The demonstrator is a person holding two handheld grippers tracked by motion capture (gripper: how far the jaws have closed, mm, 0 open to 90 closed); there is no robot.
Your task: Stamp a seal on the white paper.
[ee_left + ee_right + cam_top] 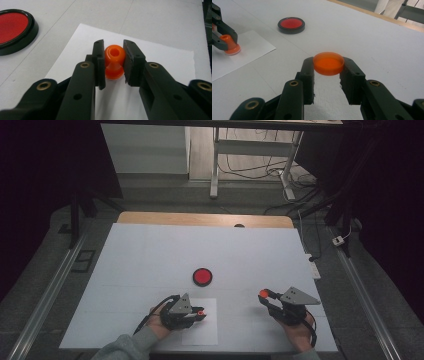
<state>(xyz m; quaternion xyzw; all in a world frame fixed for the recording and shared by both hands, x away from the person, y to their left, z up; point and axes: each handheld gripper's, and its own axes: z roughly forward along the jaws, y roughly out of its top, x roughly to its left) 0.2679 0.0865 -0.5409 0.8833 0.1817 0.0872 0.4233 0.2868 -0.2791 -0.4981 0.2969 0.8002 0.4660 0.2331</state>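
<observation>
A small orange stamp [114, 62] with a hollow knob and a flared base sits between the jaws of my left gripper [113, 48], which is shut on its neck. It stands over a white paper sheet [162, 62], and its base [232, 50] seems to rest on that sheet. My right gripper [328, 65] is shut on a flat round orange lid [328, 62], held just above the table. From above, the left gripper [200, 313] is near the front middle and the right gripper [264, 296] is farther right.
A round red ink pad in a black case [202, 276] lies uncovered on the white table top [150, 255], just behind the paper sheet [206, 331]. A wooden table edge [200, 218] runs along the back. Dark floor and metal rails flank the table.
</observation>
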